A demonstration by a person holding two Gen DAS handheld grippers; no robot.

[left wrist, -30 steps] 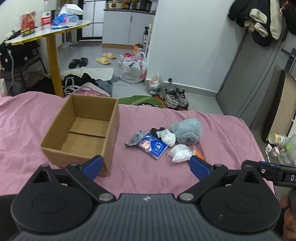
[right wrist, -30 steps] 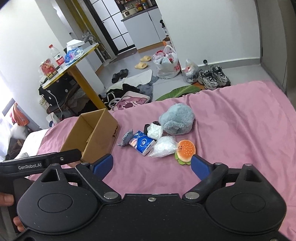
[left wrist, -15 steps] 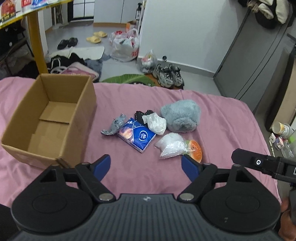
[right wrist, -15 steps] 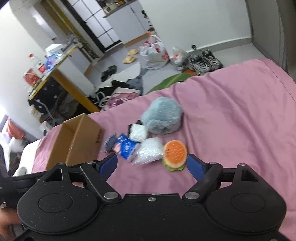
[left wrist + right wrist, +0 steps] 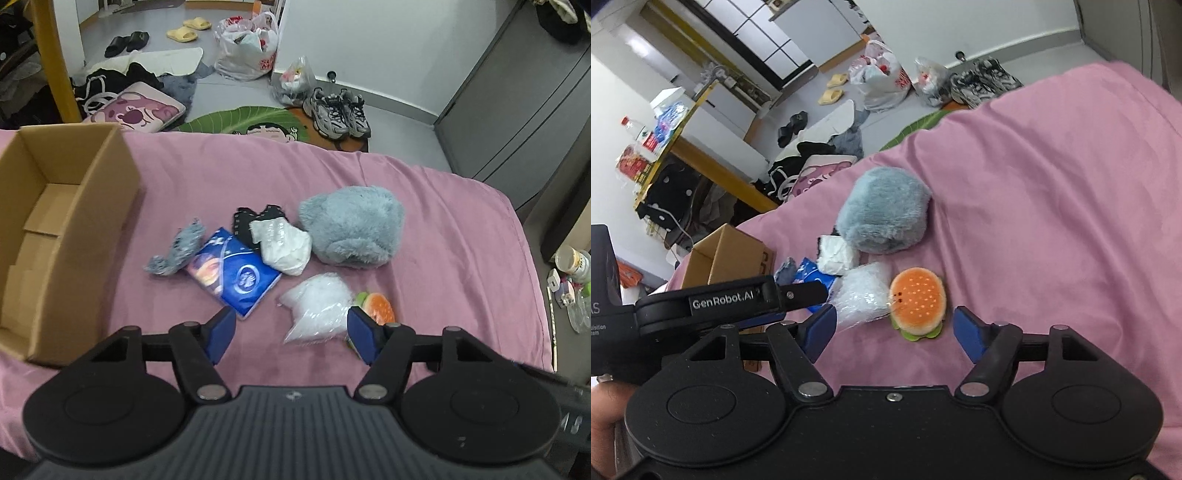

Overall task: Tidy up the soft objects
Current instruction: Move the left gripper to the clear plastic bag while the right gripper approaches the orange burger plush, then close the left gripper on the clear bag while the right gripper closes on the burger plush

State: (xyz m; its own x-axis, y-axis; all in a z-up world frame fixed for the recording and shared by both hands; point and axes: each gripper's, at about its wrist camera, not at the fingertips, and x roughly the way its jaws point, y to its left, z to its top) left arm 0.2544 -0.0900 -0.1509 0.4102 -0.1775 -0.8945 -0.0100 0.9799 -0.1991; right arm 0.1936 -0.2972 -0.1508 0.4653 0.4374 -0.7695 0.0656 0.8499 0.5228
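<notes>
Closing, both still empty: left gripper (image 5: pixel 291 334), lettered "GenRobot.AI", over clear bag (image 5: pixel 317 306); right gripper (image 5: pixel 894 328) over burger plush (image 5: pixel 918 301).

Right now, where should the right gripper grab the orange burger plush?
Pinch the round orange burger plush across its bun sides, coming from above and the near edge. It lies flat, the clear stuffing bag touching its left, and the right hand-held gripper, jaws closing, already brackets it.

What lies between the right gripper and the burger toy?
Nothing visible. The right gripper, its jaws closing, frames the burger toy without touching it. The clear bag lies against the toy's left side.
</notes>
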